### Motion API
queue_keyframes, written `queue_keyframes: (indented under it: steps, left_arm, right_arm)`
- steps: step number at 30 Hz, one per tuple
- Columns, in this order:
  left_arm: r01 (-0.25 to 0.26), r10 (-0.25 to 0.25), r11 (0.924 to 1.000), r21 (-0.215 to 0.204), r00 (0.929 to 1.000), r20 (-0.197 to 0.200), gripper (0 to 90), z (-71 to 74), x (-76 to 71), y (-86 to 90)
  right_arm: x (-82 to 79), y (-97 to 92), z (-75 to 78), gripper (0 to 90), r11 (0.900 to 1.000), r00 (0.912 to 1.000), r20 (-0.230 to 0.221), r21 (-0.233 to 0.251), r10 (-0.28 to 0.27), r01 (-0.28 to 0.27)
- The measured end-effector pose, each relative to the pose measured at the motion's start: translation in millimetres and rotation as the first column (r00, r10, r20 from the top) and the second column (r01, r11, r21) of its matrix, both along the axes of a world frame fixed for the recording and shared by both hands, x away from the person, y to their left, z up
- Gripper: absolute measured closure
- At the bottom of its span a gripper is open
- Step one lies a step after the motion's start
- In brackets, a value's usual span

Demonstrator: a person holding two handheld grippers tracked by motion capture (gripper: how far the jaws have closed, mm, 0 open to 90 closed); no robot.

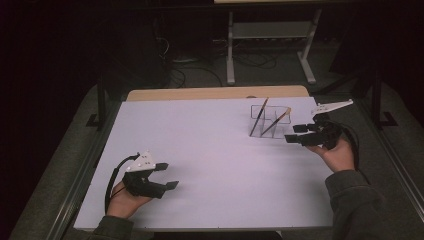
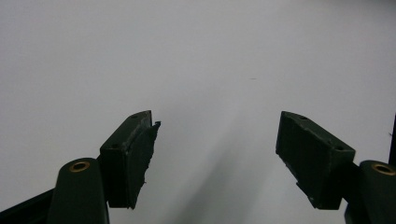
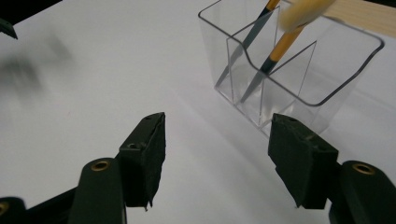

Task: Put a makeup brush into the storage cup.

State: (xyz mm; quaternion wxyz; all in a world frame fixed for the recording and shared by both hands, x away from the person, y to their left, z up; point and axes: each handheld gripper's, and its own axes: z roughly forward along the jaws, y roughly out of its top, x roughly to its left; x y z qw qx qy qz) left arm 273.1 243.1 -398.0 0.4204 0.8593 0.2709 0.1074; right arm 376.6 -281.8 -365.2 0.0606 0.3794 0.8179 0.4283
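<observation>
High view: one white table (image 1: 210, 165), one clear holder (image 1: 270, 121), two brushes, two grippers, one in each hand. Holder stands near the far right corner of the table, split by inner walls into compartments; how many compartments, cannot tell for sure.

Brush count: two. First brush (image 1: 259, 116) leans steeply, long axis rising toward the table's far edge, lower end down in the holder. Second brush (image 1: 276, 121) leans lower, long axis rising toward the far right corner, lower end also in the holder. Right gripper view puts them in separate compartments: first brush (image 3: 247, 39) in the one nearer the camera's left, second brush (image 3: 275, 53) beside it, orange handle, dark ferrule, pale blurred top end. No readable brand or writing on brushes or holder (image 3: 327, 88).

Right gripper (image 1: 296, 134) sits just right of the holder, near the right edge, pointing at it; jaws apart, nothing between them, no contact with the holder.

Left gripper (image 1: 167, 176) rests near the near left corner, well apart from the holder; jaws spread wide over bare table (image 2: 196, 56), nothing held.
</observation>
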Motion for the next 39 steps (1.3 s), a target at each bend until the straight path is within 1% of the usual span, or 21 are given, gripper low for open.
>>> queue_keyframes:
  steps: [5, 8, 11, 12, 13, 15, 16, 18, 20, 23, 25, 26, 27, 31, 33, 35, 37, 38, 39]
  left_arm:
    - [-0.006, 0.006, 1.0, 0.001, 1.0, -0.007, 26.7, 0.1, 0.5, 1.3]
    - [-0.008, 0.008, 1.0, 0.002, 0.9999, -0.007, 26.4, 0.0, 0.7, 1.9]
    - [-0.004, 0.004, 1.0, 0.005, 0.9999, -0.011, 26.4, -0.4, 0.9, 2.2]
    - [-0.01, 0.01, 0.9999, 0.003, 0.9999, -0.012, 26.4, -1.1, 0.8, 2.7]
    - [-0.009, 0.009, 1.0, 0.002, 0.9999, -0.011, 26.4, -1.6, 1.5, 4.3]
    - [-0.013, 0.013, 0.9999, 0.003, 0.9998, -0.012, 26.4, -1.6, 1.3, 5.7]
    - [-0.014, 0.014, 0.9999, -0.004, 0.9998, -0.012, 26.4, -1.6, 1.2, 6.3]
    - [-0.016, 0.016, 0.9999, -0.001, 0.9998, -0.01, 26.3, -1.3, 1.2, 7.5]
    - [-0.011, 0.011, 0.9999, 0.012, 0.9999, -0.007, 26.3, -1.0, 1.6, 8.7]
    - [-0.02, 0.02, 0.9998, 0.009, 0.9996, -0.017, 26.0, -1.9, 0.5, 8.7]
    - [-0.019, 0.019, 0.9998, 0.008, 0.9997, -0.018, 26.0, -2.2, 0.6, 9.2]
    - [-0.018, 0.018, 0.9998, 0.01, 0.9997, -0.016, 26.0, -2.2, 0.6, 9.5]
    - [-0.017, 0.017, 0.9998, 0.013, 0.9997, -0.016, 25.9, -2.2, 0.6, 10.1]
    - [-0.025, 0.025, 0.9997, 0.003, 0.9995, -0.017, 25.9, -2.0, -0.6, 11.5]
    - [-0.025, 0.025, 0.9997, 0.009, 0.9995, -0.017, 25.9, -1.7, -1.1, 12.4]
    - [-0.03, 0.03, 0.9995, 0.005, 0.9994, -0.017, 25.8, -2.2, -2.0, 13.4]
    - [-0.029, 0.029, 0.9995, 0.013, 0.9995, -0.015, 25.7, -1.7, -2.3, 15.0]
    - [-0.034, 0.034, 0.9994, 0.004, 0.9993, -0.015, 25.7, -2.2, -2.8, 15.4]
    - [-0.033, 0.033, 0.9994, 0.006, 0.9994, -0.014, 25.7, -2.0, -3.0, 16.2]
  right_arm:
    - [-6.3, 0.3, -4.4, 34.3, 0.9999, 1.0, -0.003, 0.011, 0.001, -0.001]
    - [-10.6, 0.6, -6.4, 34.0, 0.9999, 0.9999, 0.009, 0.01, 0.005, -0.005]
    - [-12.8, 1.0, -7.6, 33.7, 0.9999, 0.9999, 0.01, 0.013, 0.006, -0.006]
    - [-15.8, 1.2, -9.5, 33.5, 0.9996, 0.9999, 0.011, 0.025, 0.01, -0.01]
    - [-16.7, 1.6, -9.7, 33.2, 0.9997, 0.9999, 0.007, 0.022, 0.008, -0.009]
    - [-19.1, 1.9, -10.7, 33.2, 0.9996, 0.9999, 0.012, 0.027, 0.01, -0.011]
    - [-19.7, 1.9, -10.9, 33.2, 0.9996, 0.9998, 0.013, 0.026, 0.011, -0.012]
    - [-21.5, 2.5, -11.6, 32.9, 0.9995, 0.9997, 0.016, 0.027, 0.016, -0.016]
    - [-23.8, 3.3, -12.4, 32.8, 0.9994, 0.9997, 0.018, 0.027, 0.019, -0.019]
    - [-27.1, 4.0, -13.8, 32.5, 0.9994, 0.9996, 0.021, 0.03, 0.019, -0.019]
    - [-29.8, 4.3, -14.3, 31.9, 0.9993, 0.9997, 0.017, 0.031, 0.02, -0.021]
    - [-30.5, 4.4, -14.9, 31.9, 0.9992, 0.9993, 0.029, 0.032, 0.023, -0.024]
    - [-31.9, 4.6, -15.2, 31.9, 0.999, 0.9993, 0.028, 0.036, 0.025, -0.026]
    - [-37.3, 6.1, -17.2, 31.6, 0.9988, 0.9991, 0.031, 0.039, 0.029, -0.03]
    - [-40.1, 6.8, -18.5, 31.4, 0.9988, 0.999, 0.033, 0.039, 0.029, -0.031]
    - [-41.9, 7.7, -19.6, 30.9, 0.9987, 0.9991, 0.028, 0.039, 0.032, -0.033]
    - [-44.3, 8.2, -20.4, 30.9, 0.9985, 0.9987, 0.037, 0.042, 0.034, -0.035]
    - [-44.9, 8.4, -20.7, 30.8, 0.9986, 0.9987, 0.037, 0.04, 0.034, -0.036]
    - [-46.6, 8.9, -21.1, 30.7, 0.9984, 0.9989, 0.035, 0.045, 0.032, -0.034]
